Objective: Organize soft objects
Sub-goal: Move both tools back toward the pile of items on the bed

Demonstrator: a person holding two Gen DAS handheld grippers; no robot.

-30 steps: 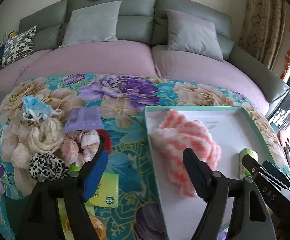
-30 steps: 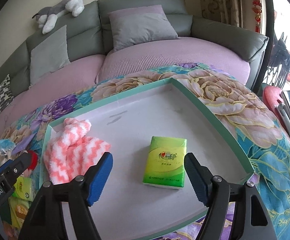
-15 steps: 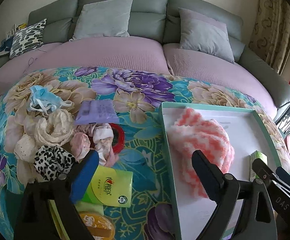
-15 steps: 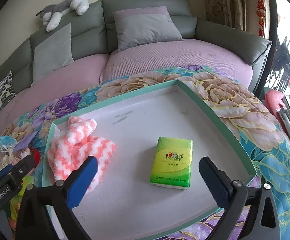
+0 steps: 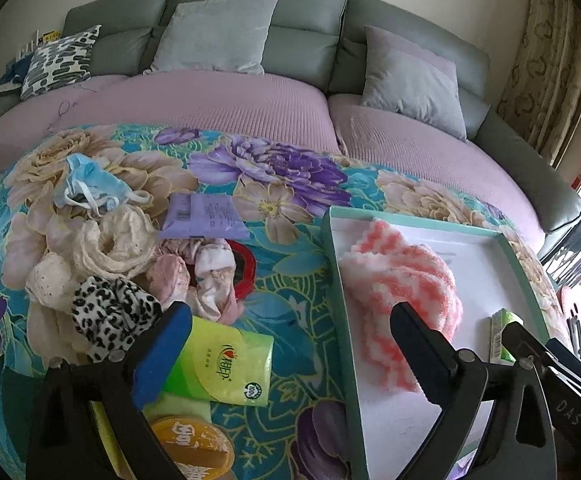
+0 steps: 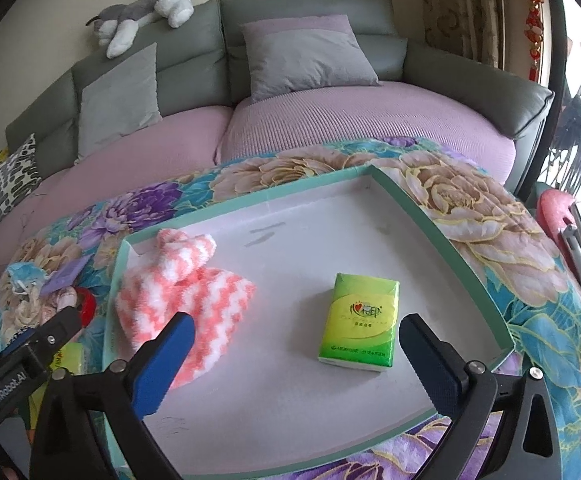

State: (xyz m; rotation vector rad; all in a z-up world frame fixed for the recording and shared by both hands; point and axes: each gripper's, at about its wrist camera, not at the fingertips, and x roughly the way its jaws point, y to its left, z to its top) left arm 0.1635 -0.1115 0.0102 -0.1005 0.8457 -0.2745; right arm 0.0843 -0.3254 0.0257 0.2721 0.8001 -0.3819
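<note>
A pink-and-white fluffy towel (image 5: 402,280) (image 6: 186,280) lies bunched at the left end of the white tray (image 5: 336,280) (image 6: 442,240). A green tissue pack (image 6: 360,320) lies flat in the tray. My right gripper (image 6: 296,324) hovers open over it, with the pack between the fingers but untouched. My left gripper (image 5: 290,320) straddles the tray's left rim, its jaws opening with nothing gripped. A second green tissue pack (image 5: 226,364) lies on the floral cloth beside its left finger. Left of it sit a leopard scrunchie (image 5: 110,312), cream lace (image 5: 110,240) and pink cloth (image 5: 206,272).
A blue face mask (image 5: 90,184), a purple packet (image 5: 202,216), a red ring (image 5: 246,268) and an orange pouch (image 5: 190,444) also lie on the cloth. A grey sofa with cushions (image 6: 306,56) and a plush toy (image 6: 146,8) stands behind.
Both grippers' jaws have spread wider. The left wrist view has shifted, bringing the green pack on the cloth and the orange pouch into sight. Towel and tray pack have not moved.
</note>
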